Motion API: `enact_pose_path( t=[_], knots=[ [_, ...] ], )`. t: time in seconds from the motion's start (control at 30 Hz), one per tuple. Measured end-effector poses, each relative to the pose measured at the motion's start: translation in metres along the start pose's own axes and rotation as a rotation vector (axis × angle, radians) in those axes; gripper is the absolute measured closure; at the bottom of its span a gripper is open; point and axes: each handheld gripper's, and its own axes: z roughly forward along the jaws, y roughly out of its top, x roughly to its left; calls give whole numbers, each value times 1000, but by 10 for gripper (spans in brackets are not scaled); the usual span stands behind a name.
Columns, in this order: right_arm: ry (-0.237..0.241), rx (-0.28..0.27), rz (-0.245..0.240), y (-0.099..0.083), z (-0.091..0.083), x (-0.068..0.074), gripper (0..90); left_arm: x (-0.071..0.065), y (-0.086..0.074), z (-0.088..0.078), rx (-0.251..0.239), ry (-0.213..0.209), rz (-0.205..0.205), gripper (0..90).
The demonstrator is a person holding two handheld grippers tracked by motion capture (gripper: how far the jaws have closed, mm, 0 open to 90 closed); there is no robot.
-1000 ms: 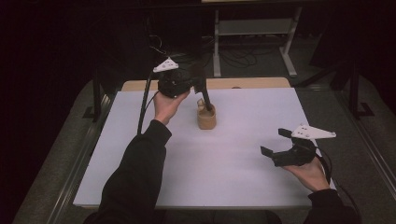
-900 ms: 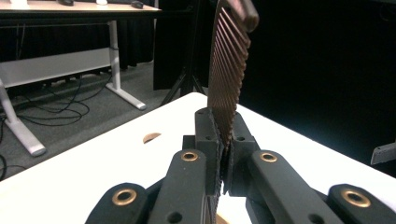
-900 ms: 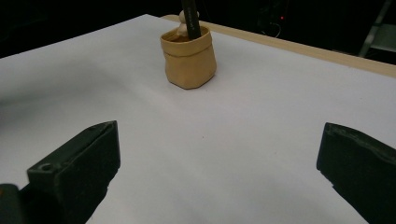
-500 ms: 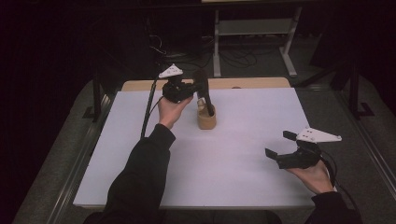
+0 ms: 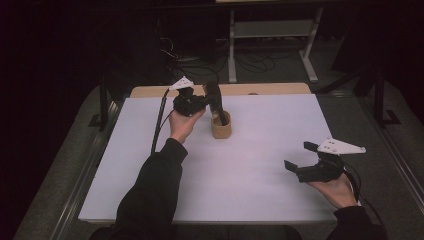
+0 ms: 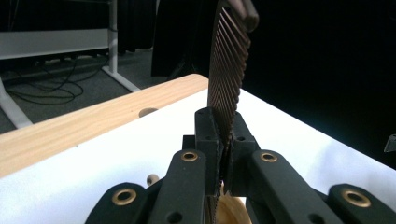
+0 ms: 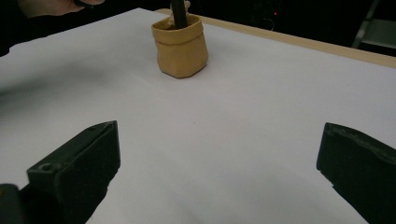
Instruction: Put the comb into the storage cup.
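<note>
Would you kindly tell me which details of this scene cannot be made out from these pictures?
- Lower end of the ridged dark tool: left gripper view, hidden behind the left claw; in the high view, inside the tan pouch.
- Pouch contents: right gripper view, hidden by its wall.
- Tool's top: left gripper view, cut off by the upper edge.
- Right claw: right gripper view, tips only.

A dim lab or workshop is showing here: a white-topped wooden-edged work table [image 5: 260,165] is standing on grey floor, with loose black cables [image 5: 250,62] trailing beneath a white metal-legged bench frame [image 5: 272,30] behind.
</note>
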Motion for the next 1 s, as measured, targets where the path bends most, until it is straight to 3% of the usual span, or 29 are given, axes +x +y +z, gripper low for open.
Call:
enact_pose_path(
  t=[0.37,0.5,0.87,1.0],
  knots=[
    [1,5,-2,-1,0,0,0,10,-10,-5,-43,4,-81,864],
    [0,2,2,-1,-1,0,0,13,-12,-8,-80,-8,-122,845],
    [-3,2,4,-2,-1,0,0,22,-19,-22,-122,-7,-145,630],
    [-1,2,3,-3,-1,-1,0,23,-23,-25,-114,-21,-137,544]
  ],
)
